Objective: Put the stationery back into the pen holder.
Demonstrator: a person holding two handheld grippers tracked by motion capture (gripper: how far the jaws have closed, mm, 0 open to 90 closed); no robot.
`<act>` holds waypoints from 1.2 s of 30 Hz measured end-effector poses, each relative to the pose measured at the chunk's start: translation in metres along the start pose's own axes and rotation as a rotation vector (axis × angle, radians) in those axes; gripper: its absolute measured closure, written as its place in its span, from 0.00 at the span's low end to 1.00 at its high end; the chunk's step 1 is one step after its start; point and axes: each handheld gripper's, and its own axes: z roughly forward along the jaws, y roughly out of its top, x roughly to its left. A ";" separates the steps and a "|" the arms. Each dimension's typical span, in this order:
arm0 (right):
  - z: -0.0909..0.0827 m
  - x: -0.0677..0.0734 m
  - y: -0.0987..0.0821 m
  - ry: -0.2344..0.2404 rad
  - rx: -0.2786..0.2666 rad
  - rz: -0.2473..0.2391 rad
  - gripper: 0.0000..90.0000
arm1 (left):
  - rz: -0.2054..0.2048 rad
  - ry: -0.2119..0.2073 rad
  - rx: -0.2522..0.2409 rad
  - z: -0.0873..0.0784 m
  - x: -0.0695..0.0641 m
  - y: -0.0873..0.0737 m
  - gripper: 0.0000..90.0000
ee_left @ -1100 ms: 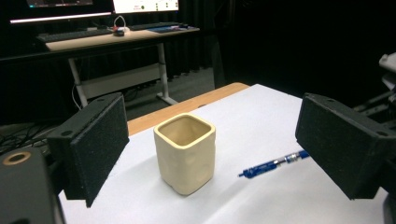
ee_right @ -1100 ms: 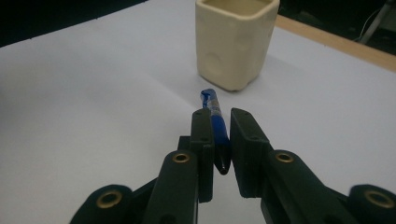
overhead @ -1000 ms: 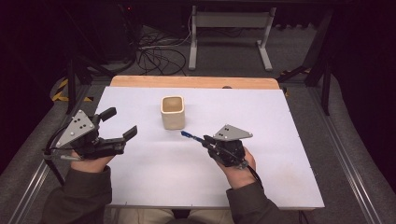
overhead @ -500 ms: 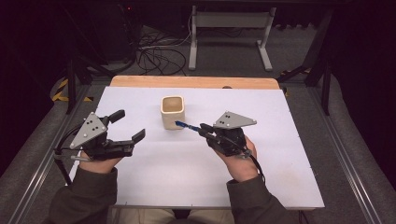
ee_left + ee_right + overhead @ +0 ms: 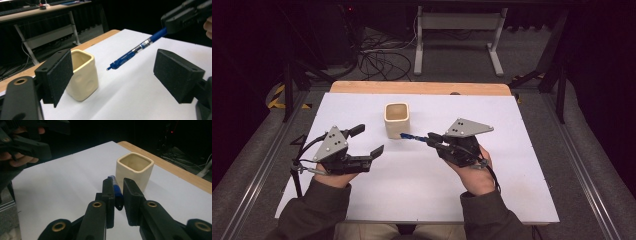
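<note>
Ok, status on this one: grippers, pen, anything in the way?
Right gripper shut on pen, tip toward cup. Left gripper open, jaws just been closing, nothing between them. Path to cup clear.

In the right gripper view, the black right tongs point(image 5: 118, 201) hide most of the blue plastic pen point(image 5: 115, 190); its tip is out of sight.
</note>
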 end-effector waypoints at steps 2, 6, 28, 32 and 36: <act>-0.001 0.000 0.001 0.008 0.000 -0.004 0.89 | 0.019 -0.015 0.013 0.006 -0.004 -0.002 0.22; 0.000 0.002 0.002 0.024 0.004 -0.005 0.89 | 0.079 -0.014 0.051 0.016 -0.013 -0.006 0.28; 0.008 0.013 0.004 0.079 0.037 -0.018 0.89 | 0.304 -0.017 0.099 0.061 -0.050 -0.010 0.53; 0.009 0.013 0.004 0.086 0.042 -0.022 0.89 | 0.331 -0.012 0.108 0.063 -0.052 -0.012 0.59; 0.010 0.014 0.003 0.090 0.046 -0.021 0.89 | 0.355 -0.001 0.111 0.065 -0.053 -0.012 0.68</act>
